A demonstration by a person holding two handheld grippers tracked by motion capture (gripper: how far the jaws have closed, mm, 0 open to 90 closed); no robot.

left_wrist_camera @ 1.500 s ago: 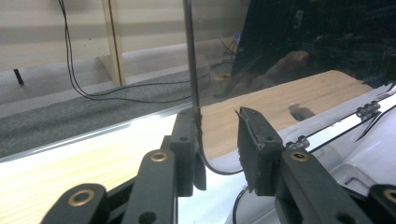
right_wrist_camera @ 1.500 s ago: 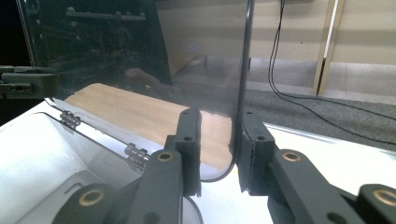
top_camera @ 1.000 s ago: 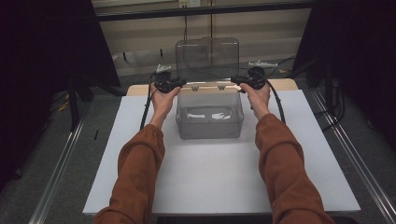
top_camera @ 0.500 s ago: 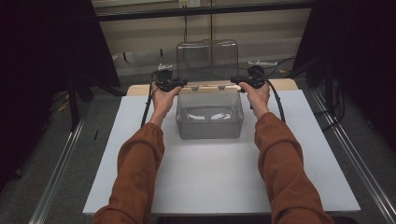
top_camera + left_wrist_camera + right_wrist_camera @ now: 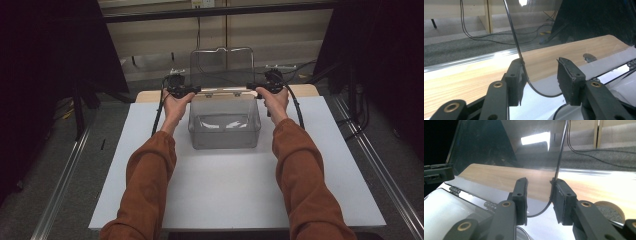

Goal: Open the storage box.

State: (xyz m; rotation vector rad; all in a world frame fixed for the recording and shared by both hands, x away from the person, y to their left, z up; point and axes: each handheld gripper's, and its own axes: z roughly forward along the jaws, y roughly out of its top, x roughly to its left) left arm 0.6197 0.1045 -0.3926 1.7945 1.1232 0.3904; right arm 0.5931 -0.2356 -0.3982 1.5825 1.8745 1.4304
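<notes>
From the high view we see a clear box (image 5: pixel 225 125) on the white table (image 5: pixel 225 200), near its far edge, with its lid (image 5: pixel 222 67) standing upright on hinges at the back rim. Our left gripper (image 5: pixel 192 90) sits at the lid's lower left corner and our right gripper (image 5: pixel 255 89) at its lower right corner, 1 hand on each side of the box. Both sleeves come in from the bottom.

In the left gripper view, the lid's edge (image 5: pixel 517 47) runs down between the 2 jaws and curves at the corner. It lies against the left pad (image 5: pixel 517 77), while the right pad (image 5: pixel 569 80) stands clear of it. The jaws are apart and have just been opening, with the lid corner between them. Behind it lies a wooden board (image 5: pixel 474 75).

In the right gripper view, the lid's edge (image 5: pixel 559 157) drops along the right pad (image 5: pixel 561 197) and curves under toward the left pad (image 5: pixel 521 195), which stands off it. These jaws are apart too and have just been opening, the lid corner between them. The hinges (image 5: pixel 490 205) show at lower left, and the left gripper (image 5: pixel 436 173) shows at the far left.
</notes>
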